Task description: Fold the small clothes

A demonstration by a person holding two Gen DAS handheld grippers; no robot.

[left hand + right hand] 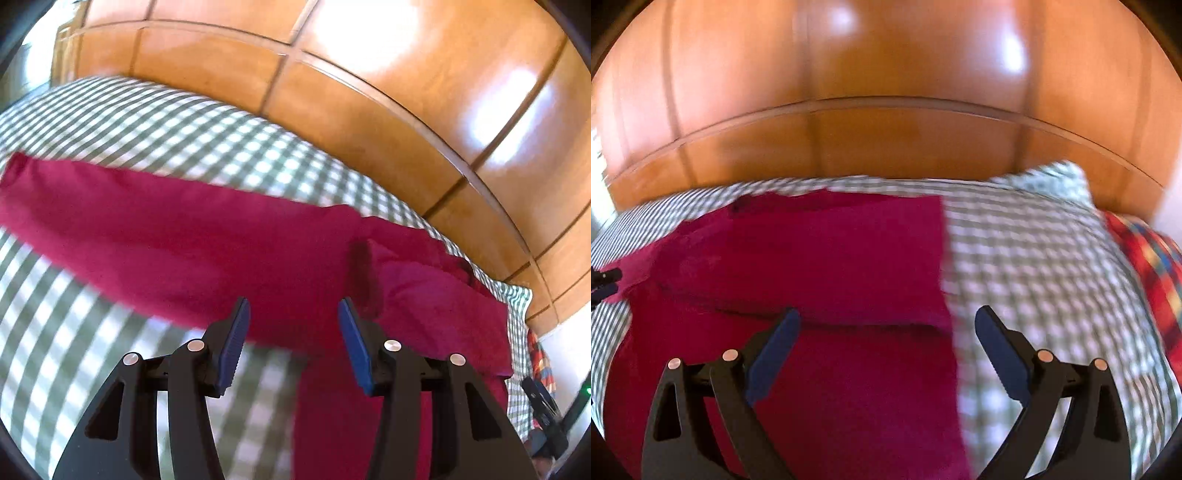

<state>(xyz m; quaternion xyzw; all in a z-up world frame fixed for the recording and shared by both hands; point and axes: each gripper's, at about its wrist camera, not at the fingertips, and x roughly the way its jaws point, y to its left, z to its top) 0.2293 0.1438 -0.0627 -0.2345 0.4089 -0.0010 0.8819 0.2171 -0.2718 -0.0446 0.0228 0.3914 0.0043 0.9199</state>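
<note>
The left gripper's (293, 314) fingers (236, 339) stand partly spread with nothing pinched between the blue pads; they hang just above the near edge of the one crimson garment (177, 243), not touching it so far as the blurred view shows. The right gripper's (888, 321) fingers (1001, 354) are spread wide and hold nothing, hovering over the garment's right edge, one finger above the crimson cloth and the other above the bedspread.

The garment (827, 258) lies flat on a bed covered by a green-and-white checked bedspread (1034, 266). In the left wrist view its long axis runs across the bed from the far left to the near right, where the cloth bunches into a thicker fold, and a narrower part comes toward the camera below the fingers. In the right wrist view it shows a straight right edge running near to far, and a horizontal fold line crosses it just beyond the fingertips, with one layer lying over another.

Beyond the bed stands a glossy wooden panelled wardrobe (886, 110). At the bed's right edge lies one red plaid cloth (1152, 266) with blue and yellow in it, well apart from the garment. A small part of the other gripper shows at the edge of each view.
</note>
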